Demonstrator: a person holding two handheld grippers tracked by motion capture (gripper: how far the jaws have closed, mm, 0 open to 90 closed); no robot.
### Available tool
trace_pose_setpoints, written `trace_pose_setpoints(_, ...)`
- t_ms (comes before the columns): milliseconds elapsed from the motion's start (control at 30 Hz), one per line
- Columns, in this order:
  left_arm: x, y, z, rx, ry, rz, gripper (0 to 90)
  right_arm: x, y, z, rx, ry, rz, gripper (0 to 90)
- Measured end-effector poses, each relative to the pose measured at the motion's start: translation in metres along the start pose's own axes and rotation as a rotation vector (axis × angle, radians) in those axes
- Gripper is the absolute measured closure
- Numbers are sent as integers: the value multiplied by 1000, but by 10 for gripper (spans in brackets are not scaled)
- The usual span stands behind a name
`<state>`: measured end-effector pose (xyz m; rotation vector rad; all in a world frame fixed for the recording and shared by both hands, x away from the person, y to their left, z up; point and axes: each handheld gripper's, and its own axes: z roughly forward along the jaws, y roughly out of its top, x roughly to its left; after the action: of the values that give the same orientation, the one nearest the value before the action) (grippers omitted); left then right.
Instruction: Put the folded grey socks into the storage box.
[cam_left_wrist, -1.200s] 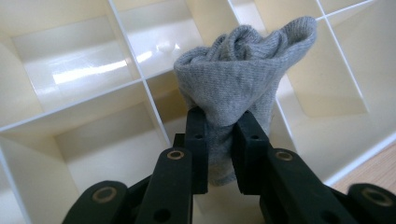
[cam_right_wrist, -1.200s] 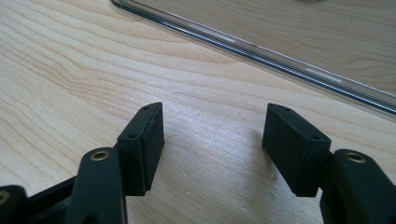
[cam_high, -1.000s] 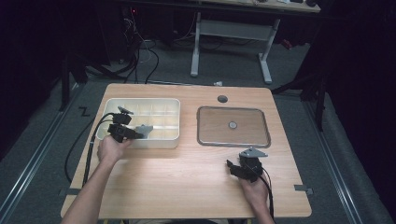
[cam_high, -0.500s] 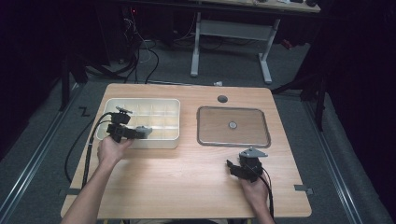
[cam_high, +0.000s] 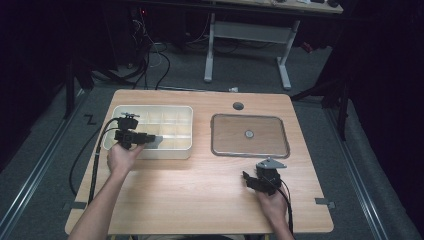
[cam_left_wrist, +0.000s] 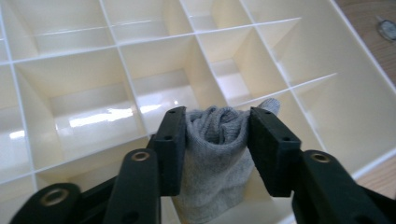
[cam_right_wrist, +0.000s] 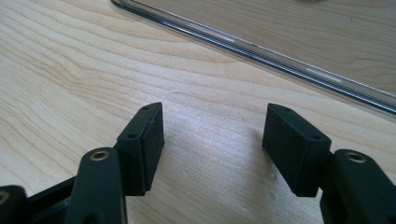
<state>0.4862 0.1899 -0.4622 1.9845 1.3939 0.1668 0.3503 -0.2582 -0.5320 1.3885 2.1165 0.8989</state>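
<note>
A grey knitted sock (cam_left_wrist: 215, 154), bunched and soft, hangs over a compartment at the near edge of the cream divided box (cam_high: 172, 113). The left gripper (cam_left_wrist: 215, 140) has just been closing its jaws, and both pads press the sock's sides. The left hand (cam_high: 121, 157) reaches to the box's near left wall. Further right, the right gripper (cam_right_wrist: 212, 140) rests wide apart over bare table (cam_high: 200, 195), holding nothing, near the tray (cam_high: 286, 136).

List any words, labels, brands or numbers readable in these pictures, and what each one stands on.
None can be read: the divided box, the grey sock, the tray and the table carry no visible writing.
A small round piece in the tray is too small to tell.
</note>
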Motion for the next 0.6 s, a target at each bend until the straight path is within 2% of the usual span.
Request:
trace_pose_setpoints(167,-3,0,3,15,26,30,705,0,0,0,0,0,-1,388)
trace_pose_setpoints(200,-3,1,4,31,27,38,721,0,0,0,0,0,-1,388)
trace_pose_setpoints(267,-9,4,6,67,60,84,748,0,0,0,0,0,-1,388)
trace_pose_setpoints(333,-14,7,8,89,85,111,765,0,0,0,0,0,-1,389)
trace_pose_setpoints(600,-10,8,14,137,73,88,790,0,0,0,0,1,-1,388)
